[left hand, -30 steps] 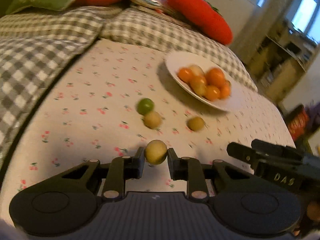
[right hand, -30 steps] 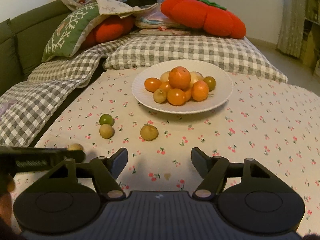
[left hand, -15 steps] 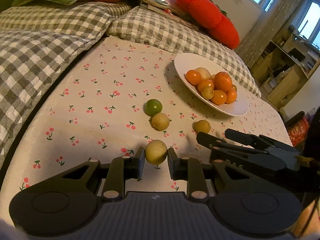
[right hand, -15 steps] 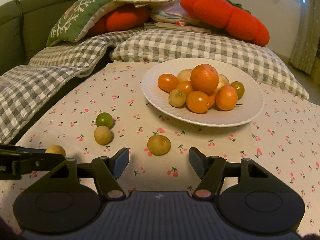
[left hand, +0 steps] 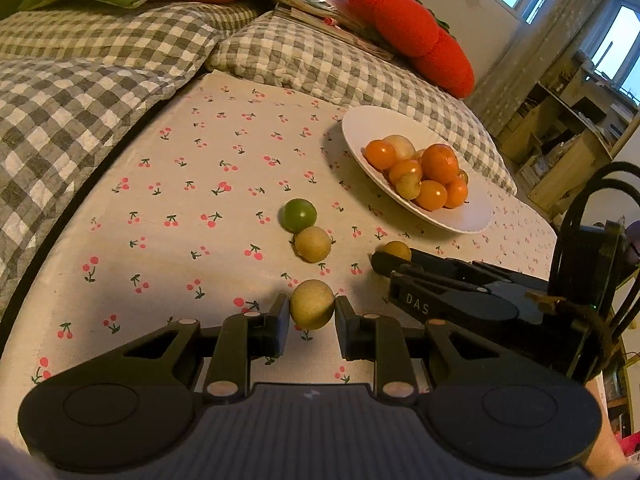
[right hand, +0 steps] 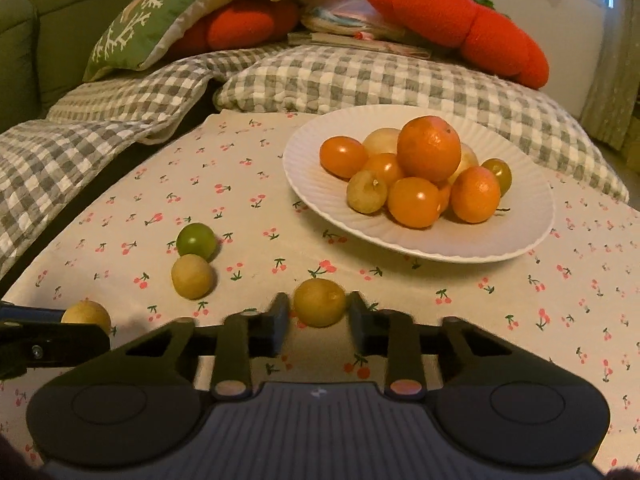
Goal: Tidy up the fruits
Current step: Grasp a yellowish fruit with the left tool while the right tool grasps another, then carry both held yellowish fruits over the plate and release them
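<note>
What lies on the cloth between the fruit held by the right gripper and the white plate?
Nothing but bare cherry-print cloth lies between the yellow fruit in the right gripper and the white plate; the right wrist view shows this.

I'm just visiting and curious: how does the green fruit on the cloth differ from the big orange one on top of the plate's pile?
The green fruit is green and smaller; the big orange fruit is orange and clearly larger. The green fruit lies loose on the cherry-print cloth, touching or nearly touching a yellowish fruit; the orange fruit sits atop the pile on the white plate. Both are round, and neither is in a gripper.
</note>
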